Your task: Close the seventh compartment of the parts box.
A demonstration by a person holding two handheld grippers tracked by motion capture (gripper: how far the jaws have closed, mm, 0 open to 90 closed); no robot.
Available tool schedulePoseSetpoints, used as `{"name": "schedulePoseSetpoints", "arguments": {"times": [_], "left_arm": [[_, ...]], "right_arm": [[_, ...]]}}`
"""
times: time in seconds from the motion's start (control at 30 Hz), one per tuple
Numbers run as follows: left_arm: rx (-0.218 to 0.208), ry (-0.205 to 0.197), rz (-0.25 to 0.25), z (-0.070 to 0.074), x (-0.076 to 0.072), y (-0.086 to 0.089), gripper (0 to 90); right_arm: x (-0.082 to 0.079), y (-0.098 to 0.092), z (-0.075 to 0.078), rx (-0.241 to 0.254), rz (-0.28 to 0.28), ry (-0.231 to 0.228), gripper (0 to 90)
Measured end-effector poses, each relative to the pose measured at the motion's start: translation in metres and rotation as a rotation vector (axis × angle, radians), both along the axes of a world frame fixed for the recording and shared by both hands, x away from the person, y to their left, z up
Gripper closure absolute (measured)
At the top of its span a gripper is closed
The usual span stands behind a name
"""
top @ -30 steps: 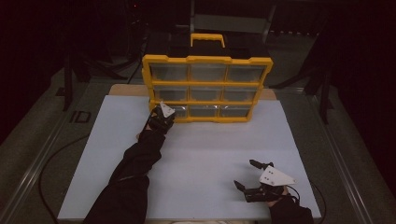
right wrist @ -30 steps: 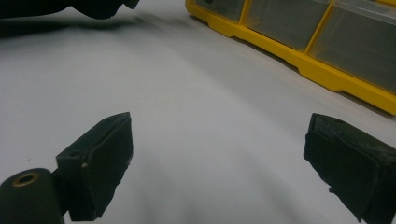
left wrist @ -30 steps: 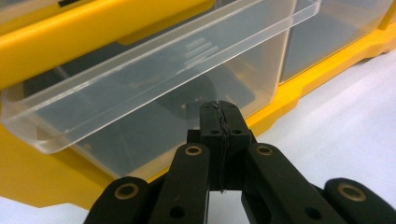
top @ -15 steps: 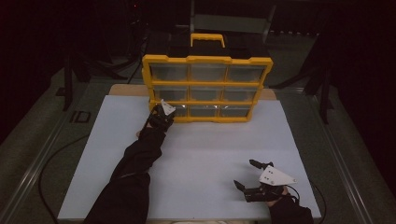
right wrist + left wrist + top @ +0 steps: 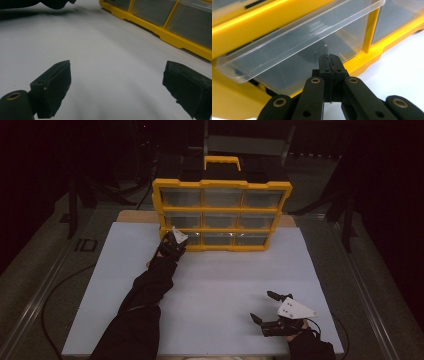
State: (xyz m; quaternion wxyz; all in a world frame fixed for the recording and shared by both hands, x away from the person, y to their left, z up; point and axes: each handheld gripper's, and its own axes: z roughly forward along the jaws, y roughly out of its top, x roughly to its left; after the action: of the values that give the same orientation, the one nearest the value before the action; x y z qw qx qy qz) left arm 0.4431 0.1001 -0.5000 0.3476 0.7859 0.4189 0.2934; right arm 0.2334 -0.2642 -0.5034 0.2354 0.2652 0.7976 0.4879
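Observation:
A yellow organizer (image 5: 222, 212) with clear drawers and a black top handle stands upright at the back of the white table (image 5: 210, 285). My left gripper (image 5: 172, 240) is at its bottom left drawer. In the left gripper view the jaws (image 5: 330, 61) are pressed together with nothing visible between them. They sit just under the lip of a clear drawer (image 5: 294, 45), which sticks out of the yellow frame at a tilt. My right gripper (image 5: 261, 305) rests near the table's front right with its jaws wide apart and empty (image 5: 117, 82), facing the organizer's base (image 5: 160, 27).
A dark sleeve (image 5: 145, 295) stretches from the front edge up to the left gripper. Cables (image 5: 55, 295) trail off the table's left and right sides. Dark metal frames and stands surround the table behind the organizer.

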Motion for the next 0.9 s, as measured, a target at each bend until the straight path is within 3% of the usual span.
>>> {"name": "schedulePoseSetpoints", "arguments": {"times": [0.13,0.3,0.63,0.9], "left_arm": [[-0.001,-0.002,-0.002,0.000,-0.003,0.001,89.8],[-0.057,0.003,0.001,0.005,-0.011,0.004,89.1],[-0.082,-0.007,-0.006,0.014,-0.022,0.004,66.1],[-0.105,0.020,-0.005,0.012,-0.027,0.006,43.2]], "right_arm": [[0.000,0.000,0.000,0.002,-0.001,0.000,8.3],[0.000,0.000,0.000,-0.006,-0.001,-0.001,8.3],[0.000,0.000,0.000,-0.005,-0.002,-0.001,8.3],[0.000,0.000,0.000,-0.005,-0.001,0.000,8.2]]}}
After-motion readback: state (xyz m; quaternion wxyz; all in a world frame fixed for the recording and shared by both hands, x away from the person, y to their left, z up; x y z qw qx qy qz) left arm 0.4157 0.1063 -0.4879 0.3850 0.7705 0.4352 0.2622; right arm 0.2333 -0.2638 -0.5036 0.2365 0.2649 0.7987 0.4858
